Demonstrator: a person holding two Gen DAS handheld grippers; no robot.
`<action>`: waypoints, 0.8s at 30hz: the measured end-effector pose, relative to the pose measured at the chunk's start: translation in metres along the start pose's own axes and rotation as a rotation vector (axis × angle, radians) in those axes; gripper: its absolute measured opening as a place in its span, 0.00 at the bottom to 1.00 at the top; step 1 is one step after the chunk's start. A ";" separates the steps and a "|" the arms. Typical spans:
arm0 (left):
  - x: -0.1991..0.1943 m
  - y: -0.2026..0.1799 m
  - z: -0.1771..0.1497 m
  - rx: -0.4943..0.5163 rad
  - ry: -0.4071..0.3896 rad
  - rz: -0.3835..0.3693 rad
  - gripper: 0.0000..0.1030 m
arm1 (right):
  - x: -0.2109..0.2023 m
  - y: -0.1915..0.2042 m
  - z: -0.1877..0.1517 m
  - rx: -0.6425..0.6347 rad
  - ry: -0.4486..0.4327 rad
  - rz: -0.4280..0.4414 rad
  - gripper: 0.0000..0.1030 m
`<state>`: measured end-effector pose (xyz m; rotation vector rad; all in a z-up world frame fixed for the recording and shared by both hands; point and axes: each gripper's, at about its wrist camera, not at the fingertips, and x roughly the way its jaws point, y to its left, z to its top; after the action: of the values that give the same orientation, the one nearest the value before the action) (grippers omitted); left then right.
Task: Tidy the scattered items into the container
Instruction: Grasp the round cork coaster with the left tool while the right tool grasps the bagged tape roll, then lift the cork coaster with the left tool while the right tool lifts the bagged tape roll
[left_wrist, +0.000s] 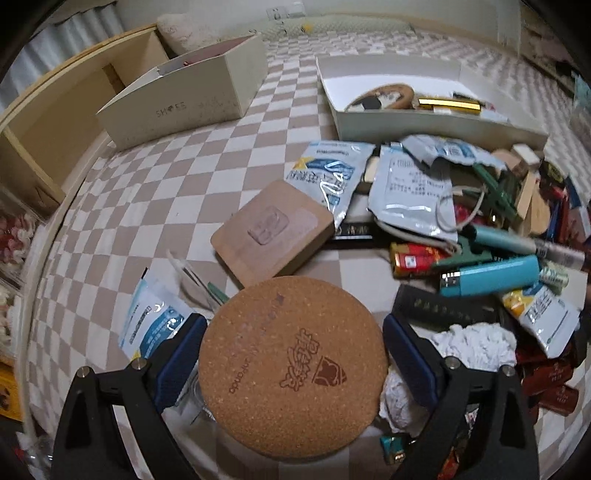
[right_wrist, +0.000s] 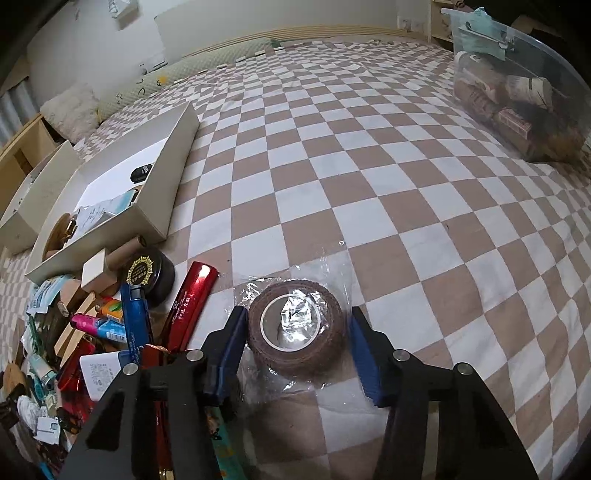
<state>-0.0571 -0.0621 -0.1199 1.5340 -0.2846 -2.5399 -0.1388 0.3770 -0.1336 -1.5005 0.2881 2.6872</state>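
A round cork coaster (left_wrist: 291, 369) lies between the blue pads of my left gripper (left_wrist: 293, 325). The jaws stand wide, flanking its edges without a clear squeeze. Past it, a pile of scattered items (left_wrist: 461, 236) covers the checkered bedspread: foil sachets, a square wooden coaster (left_wrist: 273, 230), a teal lighter, red packets. A shallow white box (left_wrist: 424, 123) behind the pile holds a few things. My right gripper (right_wrist: 298, 314) is shut on a brown tape roll (right_wrist: 295, 325) in clear wrap, resting on the bedspread. The white box (right_wrist: 162, 199) shows far left.
A cream shoe box (left_wrist: 184, 103) stands at the back left beside a wooden bed frame. A clear plastic bin (right_wrist: 524, 96) with goods sits far right. A black round tin (right_wrist: 147, 275), a red tube (right_wrist: 192, 302) and pens lie left of the tape. Crumpled tissue (left_wrist: 472, 343) lies right of the coaster.
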 end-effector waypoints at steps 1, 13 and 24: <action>0.000 -0.001 0.001 0.009 0.013 0.007 0.93 | 0.000 0.000 0.000 0.003 -0.001 0.001 0.53; 0.016 0.000 0.003 -0.026 0.180 0.025 1.00 | 0.002 -0.004 -0.003 0.019 0.002 0.028 0.53; 0.009 0.002 -0.006 -0.077 0.125 0.010 0.92 | 0.000 -0.006 0.000 0.034 -0.003 0.050 0.53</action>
<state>-0.0554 -0.0664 -0.1296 1.6492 -0.1762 -2.4043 -0.1377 0.3826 -0.1341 -1.4989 0.3743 2.7077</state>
